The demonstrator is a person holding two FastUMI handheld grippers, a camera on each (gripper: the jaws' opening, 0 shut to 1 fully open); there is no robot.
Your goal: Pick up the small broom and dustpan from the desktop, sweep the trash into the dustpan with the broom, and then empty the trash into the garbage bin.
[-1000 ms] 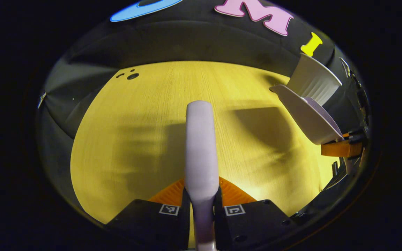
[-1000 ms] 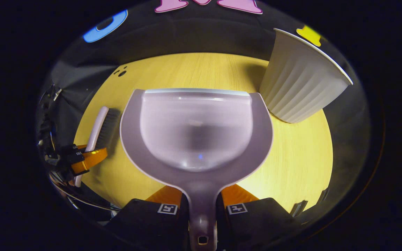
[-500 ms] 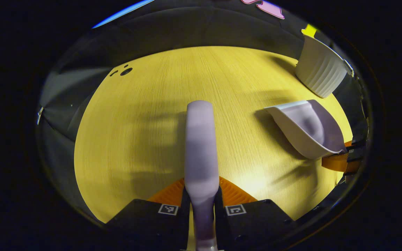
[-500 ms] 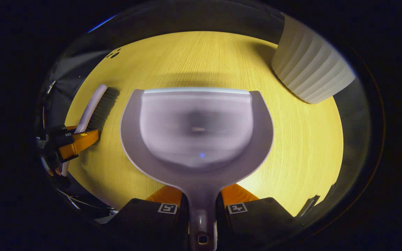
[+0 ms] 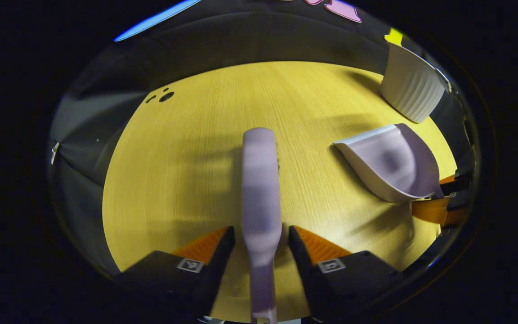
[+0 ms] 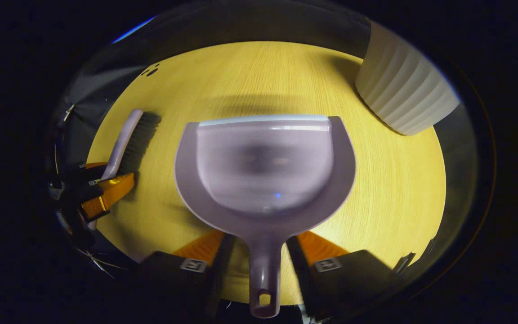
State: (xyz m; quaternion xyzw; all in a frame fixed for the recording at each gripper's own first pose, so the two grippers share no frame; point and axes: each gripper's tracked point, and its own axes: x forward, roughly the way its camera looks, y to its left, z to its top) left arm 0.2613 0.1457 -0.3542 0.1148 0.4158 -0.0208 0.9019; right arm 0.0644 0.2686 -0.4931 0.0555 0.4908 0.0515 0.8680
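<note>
The pale lilac broom [image 5: 261, 180] lies on the yellow desktop [image 5: 187, 171], its handle running between the spread fingers of my left gripper [image 5: 259, 238], which is open and off it. The lilac dustpan [image 6: 263, 166] rests flat on the desktop, empty, with its handle between the parted fingers of my open right gripper [image 6: 261, 245]. The left gripper view has the dustpan [image 5: 394, 162] to the right, with the right gripper [image 5: 439, 207] behind it. The right gripper view has the broom [image 6: 126, 137] to the left, bristles dark, with the left gripper [image 6: 106, 191] at its handle.
A white ribbed garbage bin [image 6: 403, 94] stands at the far right of the desktop, beyond the dustpan; the bin [image 5: 409, 87] sits far right in the left gripper view too. A few small dark spots [image 5: 167, 96] mark the far left of the desktop.
The dustpan came down from beside the bin onto the desktop. Both grippers then opened, letting go of the broom and the dustpan.
</note>
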